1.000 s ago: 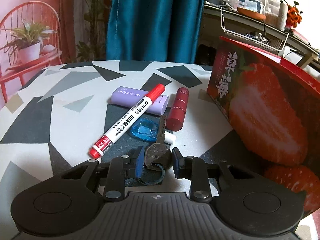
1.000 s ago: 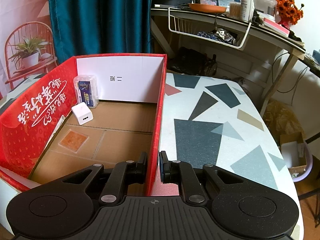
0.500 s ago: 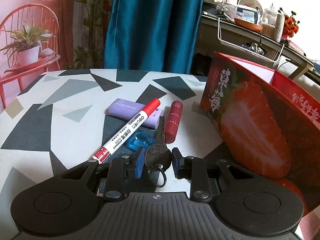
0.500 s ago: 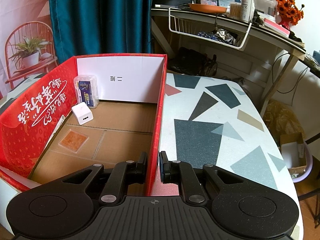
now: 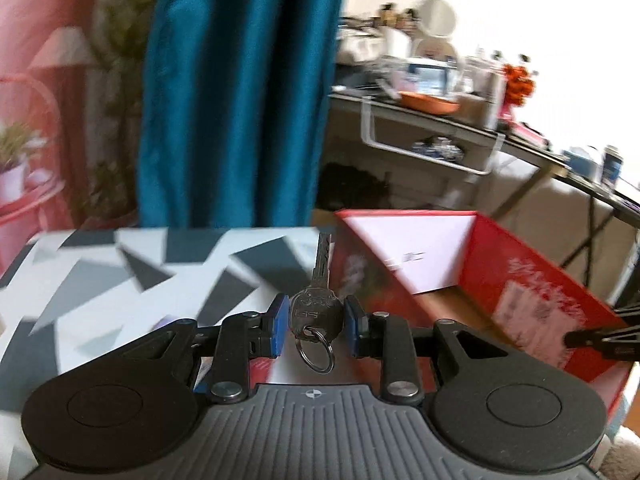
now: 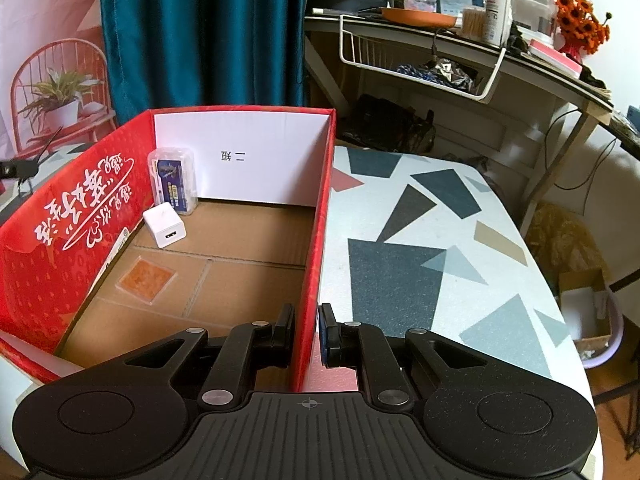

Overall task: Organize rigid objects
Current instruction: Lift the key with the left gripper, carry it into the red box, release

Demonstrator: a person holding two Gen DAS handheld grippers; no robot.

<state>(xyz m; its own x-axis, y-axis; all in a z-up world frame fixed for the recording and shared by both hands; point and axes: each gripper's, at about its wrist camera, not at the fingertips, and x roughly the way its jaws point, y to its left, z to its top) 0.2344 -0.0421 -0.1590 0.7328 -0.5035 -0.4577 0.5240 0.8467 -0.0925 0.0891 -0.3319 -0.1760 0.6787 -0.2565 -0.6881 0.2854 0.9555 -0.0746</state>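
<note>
My left gripper (image 5: 316, 314) is shut on a metal key (image 5: 318, 304) by its head. The blade points forward and the key ring hangs below. The key is lifted above the patterned table (image 5: 120, 280), near the left wall of the red strawberry box (image 5: 540, 292). My right gripper (image 6: 306, 330) is shut on the right wall of the box (image 6: 316, 248). Inside the box lie a white charger cube (image 6: 165, 230), a clear card case (image 6: 174, 180) and an orange square packet (image 6: 146, 279).
A teal curtain (image 5: 240, 92) hangs behind the table. A cluttered shelf with a wire basket (image 6: 420, 60) stands at the back right. The patterned table top (image 6: 432, 248) stretches right of the box. A bin (image 6: 592, 320) sits on the floor.
My left gripper has lifted the key off the table and swung right toward the box; the marker, purple case and red tube have dropped out of view. My right gripper has not moved.
</note>
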